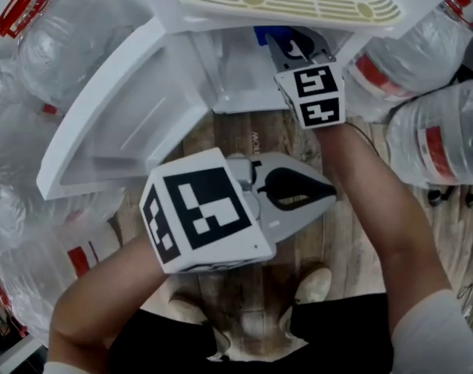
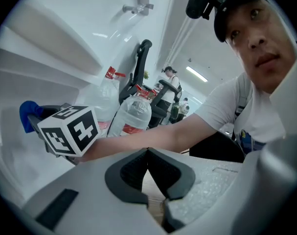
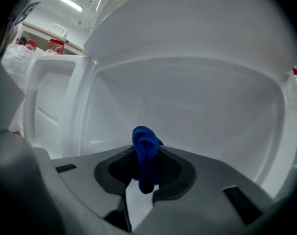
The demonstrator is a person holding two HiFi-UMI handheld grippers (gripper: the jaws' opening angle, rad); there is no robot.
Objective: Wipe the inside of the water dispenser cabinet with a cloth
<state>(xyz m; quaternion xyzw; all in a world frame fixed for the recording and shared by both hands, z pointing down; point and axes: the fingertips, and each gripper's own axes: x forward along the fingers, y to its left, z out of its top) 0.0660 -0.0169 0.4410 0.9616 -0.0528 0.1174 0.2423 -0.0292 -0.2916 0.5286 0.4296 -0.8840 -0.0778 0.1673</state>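
Cloth [image 3: 146,148], blue, pinched in right tongs [image 3: 147,169] inside white cabinet [image 3: 197,97]; left tongs [image 2: 148,153] together, empty.

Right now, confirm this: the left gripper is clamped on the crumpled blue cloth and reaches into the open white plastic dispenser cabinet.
Wrong gripper: the right gripper is clamped on the crumpled blue cloth and reaches into the open white plastic dispenser cabinet, as the right gripper view shows. The left gripper is shut on nothing, outside it.
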